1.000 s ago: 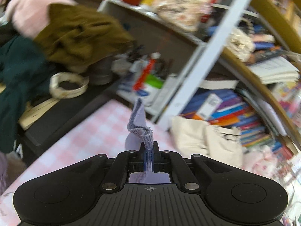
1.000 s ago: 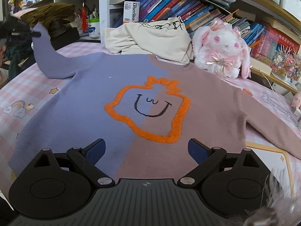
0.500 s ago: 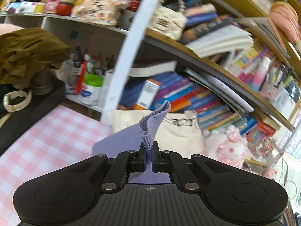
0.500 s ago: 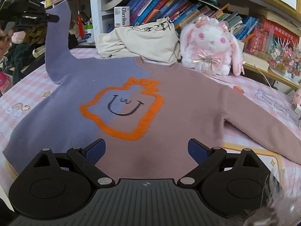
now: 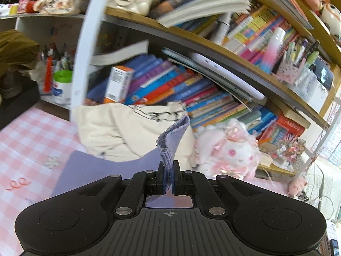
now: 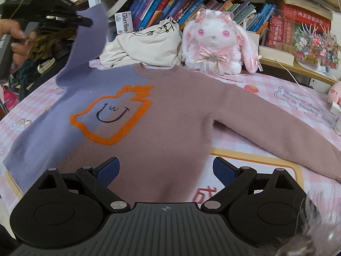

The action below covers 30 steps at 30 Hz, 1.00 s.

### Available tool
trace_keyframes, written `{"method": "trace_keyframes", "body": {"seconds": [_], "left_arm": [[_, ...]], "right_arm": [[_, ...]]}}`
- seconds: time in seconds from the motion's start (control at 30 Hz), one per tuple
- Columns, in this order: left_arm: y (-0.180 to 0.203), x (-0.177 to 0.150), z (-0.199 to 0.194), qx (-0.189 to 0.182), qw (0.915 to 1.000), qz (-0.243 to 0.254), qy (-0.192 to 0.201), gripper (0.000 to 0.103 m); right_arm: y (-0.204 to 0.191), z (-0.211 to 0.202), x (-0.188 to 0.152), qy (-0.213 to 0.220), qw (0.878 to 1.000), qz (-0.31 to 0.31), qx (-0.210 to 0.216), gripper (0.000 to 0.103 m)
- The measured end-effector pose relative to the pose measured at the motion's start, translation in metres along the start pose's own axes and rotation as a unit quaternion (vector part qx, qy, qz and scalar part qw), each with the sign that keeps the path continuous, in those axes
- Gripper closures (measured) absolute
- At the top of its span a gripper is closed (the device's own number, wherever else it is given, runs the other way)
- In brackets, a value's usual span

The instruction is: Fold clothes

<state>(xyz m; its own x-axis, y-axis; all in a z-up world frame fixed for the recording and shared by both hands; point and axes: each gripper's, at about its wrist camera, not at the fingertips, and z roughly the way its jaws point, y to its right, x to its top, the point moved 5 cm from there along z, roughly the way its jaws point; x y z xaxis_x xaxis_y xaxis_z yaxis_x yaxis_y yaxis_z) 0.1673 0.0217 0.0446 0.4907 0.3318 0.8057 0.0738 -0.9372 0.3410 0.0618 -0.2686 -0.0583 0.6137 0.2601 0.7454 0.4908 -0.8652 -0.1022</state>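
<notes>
Handling: the sweater point(image 6: 170, 123) is judged soft, limp and light; a lifted part will hang and drag the rest of the knit, so a slow carry is advised. No slipperiness or fragility is expected from the fuzzy fabric.

Where to take hold: the ribbed cuff point(image 5: 170, 147) is the firmest edge and is judged the best place for a pinch; for the other side, the mauve sleeve point(image 6: 277, 128) would be taken near its end, at the right edge of the right wrist view.

Look: a two-tone knit, lilac on one half and mauve on the other, with an orange-outlined smiling shape point(image 6: 113, 115) stitched across the chest.

Place: the body is spread flat, front up, on the pink checked desk point(image 6: 266, 91); the mauve sleeve is laid out sideways, while the lilac sleeve point(image 6: 87, 42) is held up off the desk.

Left claw point(image 5: 168, 183): clenched on the lilac cuff, which stands up between the pads.

Right claw point(image 6: 165, 170): released, jaws wide apart, nothing between them, poised over the hem.

Nearby: a plush rabbit point(image 6: 215, 42) and a cream garment point(image 6: 145, 47) are seen just behind the collar.
</notes>
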Motion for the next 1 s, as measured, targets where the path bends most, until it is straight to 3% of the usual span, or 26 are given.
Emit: {"method": "trace_keyframes", "body": {"seconds": [0.27, 0.6, 0.67, 0.73, 0.77, 0.8, 0.9, 1.0], "left_arm": [[0.05, -0.029, 0.043, -0.008, 0.9992, 0.012, -0.038, 0.1], [0.073, -0.064, 0.077, -0.006, 0.9973, -0.001, -0.073, 0.099], [0.076, -0.068, 0.081, 0.001, 0.9968, 0.001, -0.08, 0.089], [0.08, -0.071, 0.082, 0.005, 0.9963, 0.005, -0.086, 0.063], [0.081, -0.072, 0.078, 0.01, 0.9965, 0.009, -0.082, 0.033], [0.083, -0.072, 0.075, 0.015, 0.9969, 0.013, -0.077, 0.019], [0.085, -0.07, 0.056, 0.018, 0.9984, 0.032, -0.042, 0.018], [0.077, -0.076, 0.039, 0.037, 0.997, 0.049, -0.047, 0.018]], "right_arm": [[0.021, -0.012, -0.009, 0.001, 1.0, -0.006, 0.016, 0.008], [0.04, -0.02, -0.02, -0.006, 1.0, 0.003, 0.012, 0.008], [0.042, -0.021, -0.021, -0.007, 1.0, 0.004, 0.012, 0.008], [0.043, -0.022, -0.022, -0.007, 1.0, 0.005, 0.01, 0.008], [0.043, -0.022, -0.022, -0.007, 1.0, 0.005, 0.01, 0.008], [0.042, -0.022, -0.023, -0.007, 1.0, 0.005, 0.011, 0.008], [0.039, -0.022, -0.023, -0.008, 1.0, 0.002, 0.016, 0.008], [0.034, -0.02, -0.024, -0.01, 1.0, -0.002, 0.025, 0.008]]}}
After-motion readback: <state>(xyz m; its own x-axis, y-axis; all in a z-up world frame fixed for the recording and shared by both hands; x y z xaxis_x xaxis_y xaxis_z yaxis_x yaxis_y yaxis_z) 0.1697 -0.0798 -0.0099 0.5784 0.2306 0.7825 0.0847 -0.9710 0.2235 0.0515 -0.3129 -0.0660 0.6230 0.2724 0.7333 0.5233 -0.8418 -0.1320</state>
